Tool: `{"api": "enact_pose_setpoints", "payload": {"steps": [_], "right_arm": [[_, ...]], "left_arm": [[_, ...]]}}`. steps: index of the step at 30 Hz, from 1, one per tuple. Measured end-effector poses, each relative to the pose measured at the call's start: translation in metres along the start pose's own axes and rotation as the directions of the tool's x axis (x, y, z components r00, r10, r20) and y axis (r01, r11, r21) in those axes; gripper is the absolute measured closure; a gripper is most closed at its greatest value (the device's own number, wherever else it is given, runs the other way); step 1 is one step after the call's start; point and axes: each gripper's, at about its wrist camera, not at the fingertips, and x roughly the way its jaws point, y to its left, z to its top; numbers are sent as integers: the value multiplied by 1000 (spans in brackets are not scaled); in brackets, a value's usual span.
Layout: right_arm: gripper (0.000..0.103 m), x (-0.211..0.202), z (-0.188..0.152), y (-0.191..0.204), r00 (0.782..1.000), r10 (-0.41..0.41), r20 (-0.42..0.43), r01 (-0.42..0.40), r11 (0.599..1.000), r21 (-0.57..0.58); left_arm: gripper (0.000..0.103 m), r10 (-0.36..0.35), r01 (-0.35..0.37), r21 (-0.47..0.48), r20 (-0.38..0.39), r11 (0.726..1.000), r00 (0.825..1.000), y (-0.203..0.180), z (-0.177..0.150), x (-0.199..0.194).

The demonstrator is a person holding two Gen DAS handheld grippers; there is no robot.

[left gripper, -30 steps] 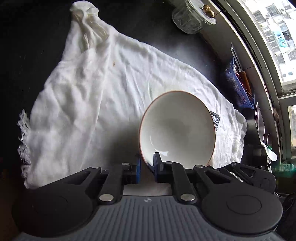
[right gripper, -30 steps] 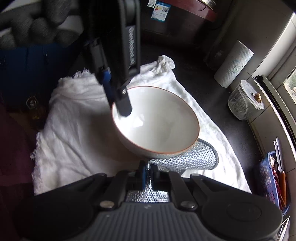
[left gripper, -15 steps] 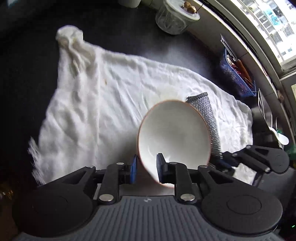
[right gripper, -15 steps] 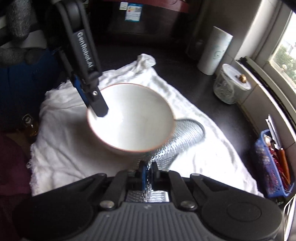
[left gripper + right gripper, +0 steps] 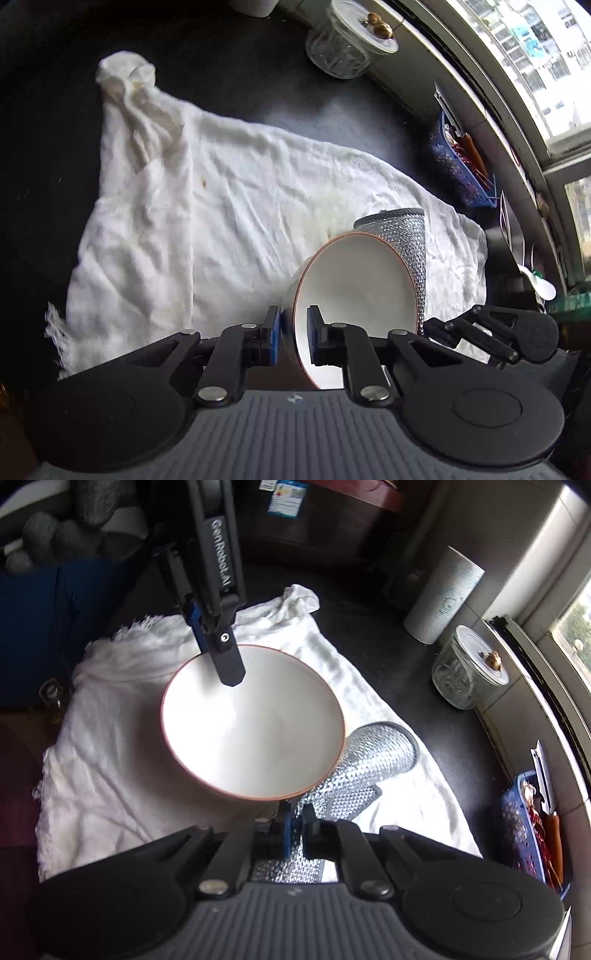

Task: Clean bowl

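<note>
My left gripper point(image 5: 291, 334) has the white bowl point(image 5: 354, 295) by its rim, one blue pad outside the wall and one inside; its jaws are closing on that rim. The bowl is tilted, mouth turned toward my right side, and sits at about five o'clock in the left wrist view, over the crumpled white cloth point(image 5: 221, 214) spread on the dark countertop point(image 5: 258, 66).

My right gripper point(image 5: 294, 829) is nearly shut, pinching the near end of a silvery mesh scrubbing cloth point(image 5: 369, 764). The mesh runs out from the pads toward two o'clock, passing under and just beside the bowl's point(image 5: 255, 720) lower right edge; I cannot tell if it touches the outer wall there.

In the right wrist view the left gripper's finger point(image 5: 225, 653) comes down from twelve o'clock into the bowl. A lidded glass jar point(image 5: 465, 672) stands at three o'clock, a paper towel roll point(image 5: 443, 594) at two o'clock, and a blue basket point(image 5: 517, 823) at four o'clock.
</note>
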Motion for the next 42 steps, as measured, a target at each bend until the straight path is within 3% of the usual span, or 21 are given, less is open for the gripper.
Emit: {"api": "enact_pose_setpoints", "payload": {"steps": [10, 14, 18, 21, 25, 27, 29, 35, 42], "right_arm": [[97, -3, -1, 16, 1000, 22, 9, -22, 1000, 19], [97, -3, -2, 22, 999, 34, 12, -34, 999, 28], [97, -4, -7, 16, 999, 32, 23, -33, 998, 53], [97, -5, -10, 1, 1000, 3, 23, -5, 996, 85], [97, -4, -9, -10, 1000, -16, 23, 14, 996, 83], [97, -3, -6, -10, 1000, -17, 25, 15, 997, 72], [97, -2, -4, -8, 1000, -13, 29, 11, 998, 66], [97, 1, 1, 4, 1000, -3, 17, 2, 999, 48], [97, 1, 2, 20, 1000, 7, 11, -8, 999, 48]], "left_arm": [[89, 0, 1, -145, 4, 989, 1000, -5, -36, 3], [88, 2, -1, -146, 1, 989, 1000, -9, -38, 3], [81, 51, -51, 7, -4, 999, 999, -21, -28, 2], [81, 111, -115, 104, 45, 988, 993, -24, -10, 0], [81, 84, -92, 172, 49, 981, 995, -21, 10, 5], [95, 81, -90, 206, 53, 974, 995, -21, 12, 6], [97, 93, -105, 227, 66, 968, 994, -20, 10, 5], [97, 53, -54, 17, 50, 998, 997, 0, -8, -4], [94, 26, -21, -149, 37, 989, 999, 10, -29, -7]]}}
